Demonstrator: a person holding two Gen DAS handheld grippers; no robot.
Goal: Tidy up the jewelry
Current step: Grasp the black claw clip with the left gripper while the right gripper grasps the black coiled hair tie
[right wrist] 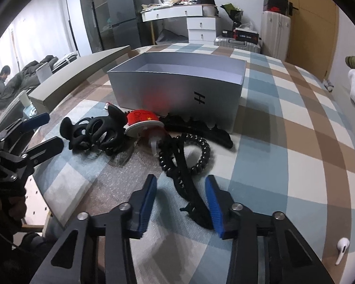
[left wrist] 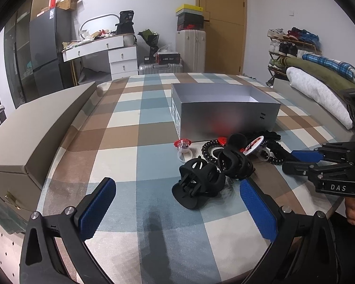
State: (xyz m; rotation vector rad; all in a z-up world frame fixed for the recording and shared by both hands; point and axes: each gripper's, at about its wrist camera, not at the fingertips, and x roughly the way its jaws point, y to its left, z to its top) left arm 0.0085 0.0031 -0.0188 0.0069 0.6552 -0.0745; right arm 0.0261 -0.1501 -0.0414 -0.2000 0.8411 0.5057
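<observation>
Right hand-held gripper (right wrist: 181, 183) straddles black clip (right wrist: 189, 184) unclamped; left hand-held gripper (left wrist: 177, 189) open; "DAS".

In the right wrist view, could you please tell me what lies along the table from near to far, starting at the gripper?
Right gripper → long black hair clip → black spiral hair tie → red and white ring → open grey box.

Left tool (left wrist: 177, 203) spread wide, right tool (right wrist: 181, 203) half-closed
</observation>
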